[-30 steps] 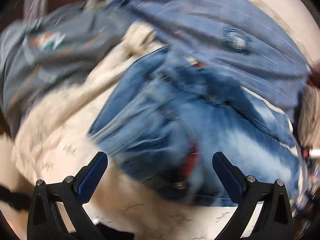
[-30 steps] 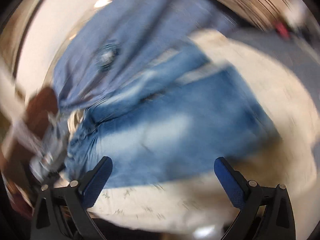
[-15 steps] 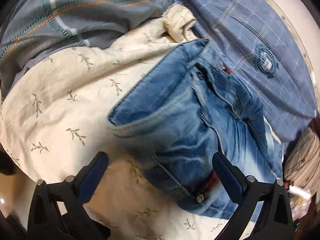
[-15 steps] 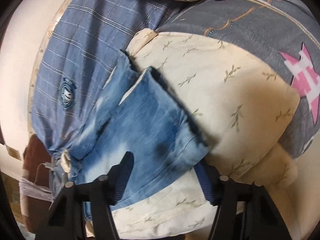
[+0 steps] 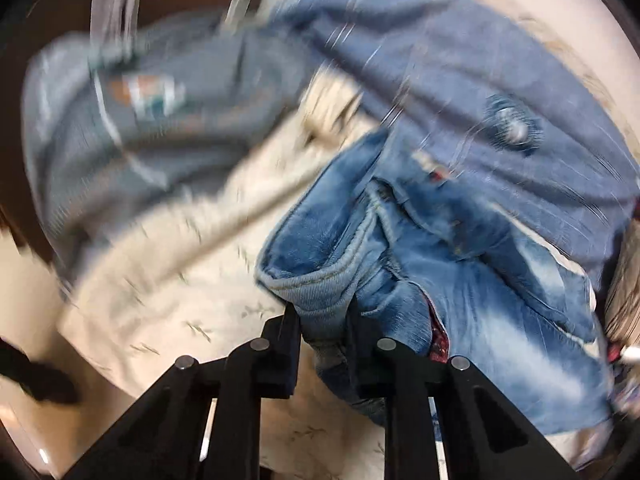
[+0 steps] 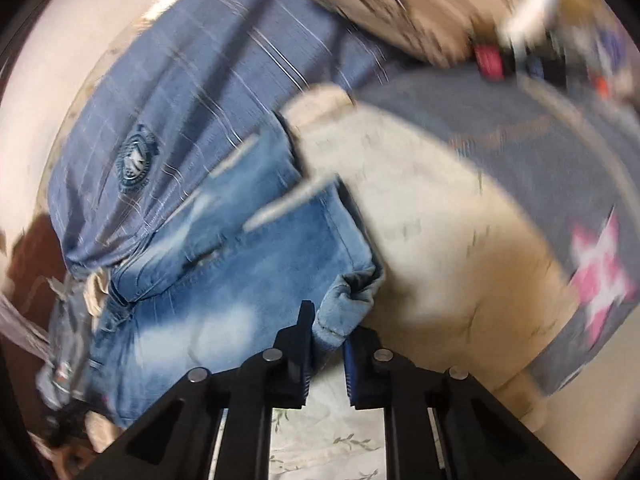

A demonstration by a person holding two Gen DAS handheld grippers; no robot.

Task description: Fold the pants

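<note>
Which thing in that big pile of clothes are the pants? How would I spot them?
Find the cream sheet with little leaf prints spread over the pile. The jeans lie on it, beside a blue plaid shirt with a round badge. They alone are faded, stitched denim, and both the left gripper and right gripper pinch them.

Black gripper (image 6: 326, 344) frames, blue pads, silver screws.

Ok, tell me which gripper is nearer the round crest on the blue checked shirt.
Hard to call. The left gripper and the right gripper each pinch the jeans, the crest up beyond both.
</note>
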